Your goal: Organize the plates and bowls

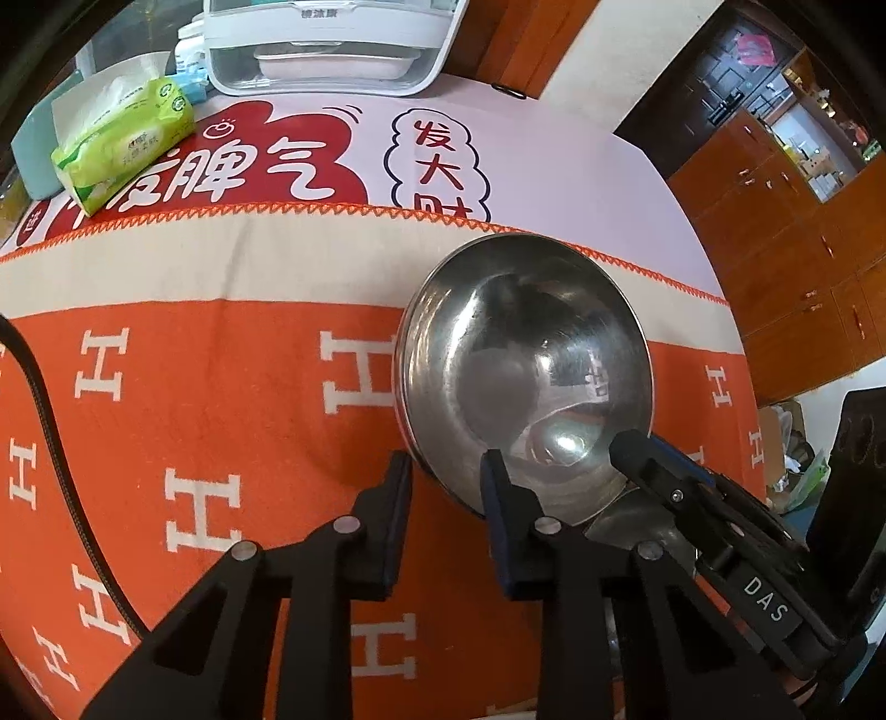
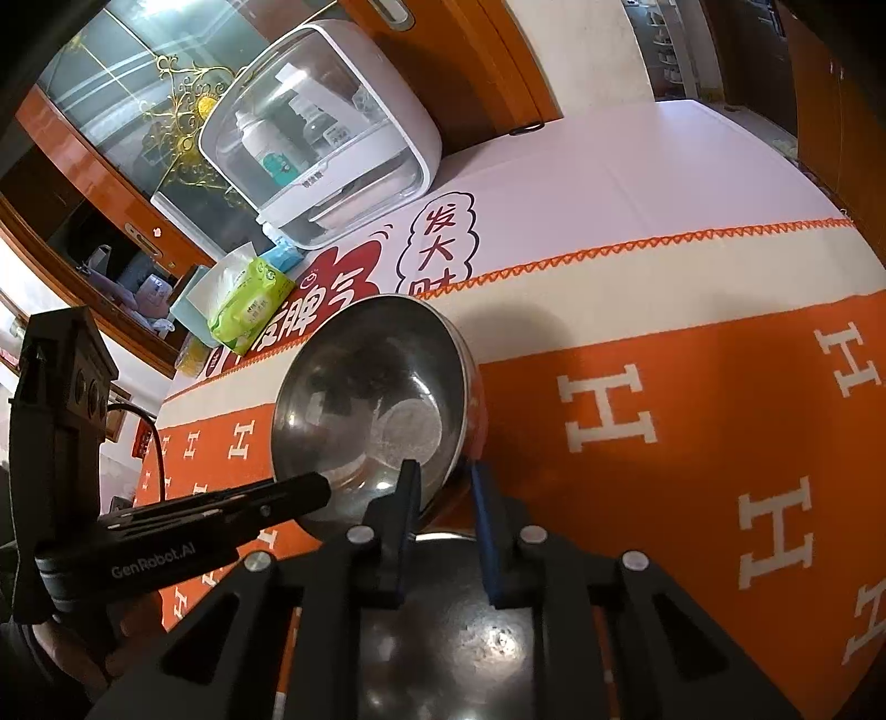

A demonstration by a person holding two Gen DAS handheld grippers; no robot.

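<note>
Steel bowl (image 1: 526, 360) sits tilted at centre right of my left wrist view, its hollow facing the camera, over the orange blanket (image 1: 221, 399) that covers the bench. My left claw (image 1: 446, 471) has its fingers a moderate gap apart on either side of the bowl's lower rim, one outside the wall and one inside; I cannot tell whether the pads actually press the metal. The tip of the right claw (image 1: 631, 443) pokes in from the lower right of that frame, against the bowl's lower edge.

In the right wrist view the same bowl (image 2: 376, 404) is left of centre, tipped up. My right claw (image 2: 443, 476) straddles its near rim, left finger inside, right finger outside the wall, fairly narrow gap; contact is not clear. A second steel dish (image 2: 443, 637) lies below, between the claw arms at the bottom of the frame. The left claw (image 2: 310, 487) reaches in from the lower left to the rim.

A green wipes pack (image 1: 124, 138) lies upper left and a white clear-fronted cabinet (image 1: 326, 44) stands at the top
</note>
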